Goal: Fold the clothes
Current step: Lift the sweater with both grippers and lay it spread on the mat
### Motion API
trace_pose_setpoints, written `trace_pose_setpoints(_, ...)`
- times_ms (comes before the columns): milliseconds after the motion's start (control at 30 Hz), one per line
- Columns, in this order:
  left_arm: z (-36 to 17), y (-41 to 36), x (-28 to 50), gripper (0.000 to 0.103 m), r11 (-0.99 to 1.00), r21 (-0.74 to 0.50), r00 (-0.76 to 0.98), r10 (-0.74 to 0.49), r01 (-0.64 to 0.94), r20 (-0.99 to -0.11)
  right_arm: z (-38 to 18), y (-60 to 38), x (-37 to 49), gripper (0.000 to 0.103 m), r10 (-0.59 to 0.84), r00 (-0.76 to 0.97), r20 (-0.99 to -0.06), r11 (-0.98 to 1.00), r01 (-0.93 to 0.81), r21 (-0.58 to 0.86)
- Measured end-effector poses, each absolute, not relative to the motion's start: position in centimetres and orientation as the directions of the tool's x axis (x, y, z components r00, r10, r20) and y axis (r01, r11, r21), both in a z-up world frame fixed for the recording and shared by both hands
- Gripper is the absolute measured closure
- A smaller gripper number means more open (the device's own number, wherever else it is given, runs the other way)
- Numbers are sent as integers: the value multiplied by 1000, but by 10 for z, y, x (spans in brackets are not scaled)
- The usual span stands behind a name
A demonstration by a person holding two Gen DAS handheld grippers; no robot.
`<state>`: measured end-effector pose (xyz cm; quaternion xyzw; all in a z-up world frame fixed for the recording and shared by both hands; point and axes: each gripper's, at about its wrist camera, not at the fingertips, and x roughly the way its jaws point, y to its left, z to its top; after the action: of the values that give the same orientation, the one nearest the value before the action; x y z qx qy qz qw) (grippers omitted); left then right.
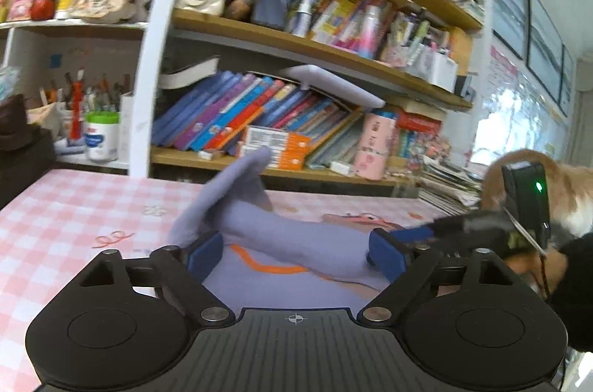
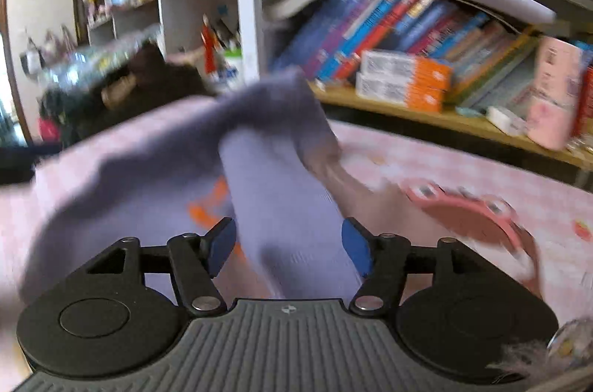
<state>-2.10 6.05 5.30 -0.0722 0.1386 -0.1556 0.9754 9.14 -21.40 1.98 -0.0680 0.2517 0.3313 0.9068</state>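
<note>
A soft lavender knit garment with orange print (image 1: 281,240) is being draped over the pink checked tablecloth (image 1: 74,217), one fold raised for turning over; the left gripper (image 1: 294,253) and right gripper (image 2: 289,245) are being held wide apart astride it, gripping nothing.

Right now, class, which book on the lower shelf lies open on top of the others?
The white-paged book, at the row's left end; the other books lean closed.

Left gripper (image 1: 296,253): black body, ribbed grey centre plate with a small crosshair mark, two round black discs at lower left and lower right, silver pivot screws, blue pads (image 1: 204,254) on the fingers. Right gripper (image 2: 290,249): same build, blue pads (image 2: 356,251). At right edge of left wrist view, a black unit with green LED (image 1: 538,186) and a black sleeve (image 1: 576,284).
</note>
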Motion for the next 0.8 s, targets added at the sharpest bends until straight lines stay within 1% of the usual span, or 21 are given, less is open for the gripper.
trace_pose_setpoints(100, 53, 43, -17, 5, 941, -151, 901, -334, 302, -277, 9, -231, 76, 39, 565, 652, -507, 772, -634, 44)
trace_pose_setpoints(167, 54, 31, -14, 4, 946, -105, 897, -323, 305, -303, 5, -234, 68, 38, 557, 659, -505, 773, -634, 24)
trace_pose_setpoints(333, 57, 2, -6, 3, 947, -6, 886, -304, 322, -350, 3, -240, 54, 38, 503, 718, -481, 782, -615, -101)
trace_pose_setpoints(433, 55, -14, 3, 2, 937, 22, 869, -314, 349, -383, 8, -258, 60, 38, 480, 744, -465, 810, -579, -90)
trace_pose_setpoints(567, 47, -44, 20, 2, 926, 80, 855, -304, 369, -421, 10, -285, 71, 40, 401, 794, -458, 870, -486, -80)
trace_pose_setpoints(800, 34, -95, 49, 2, 896, 178, 828, -279, 406, -486, 17, -313, 99, 40, 348, 824, -447, 918, -397, -17)
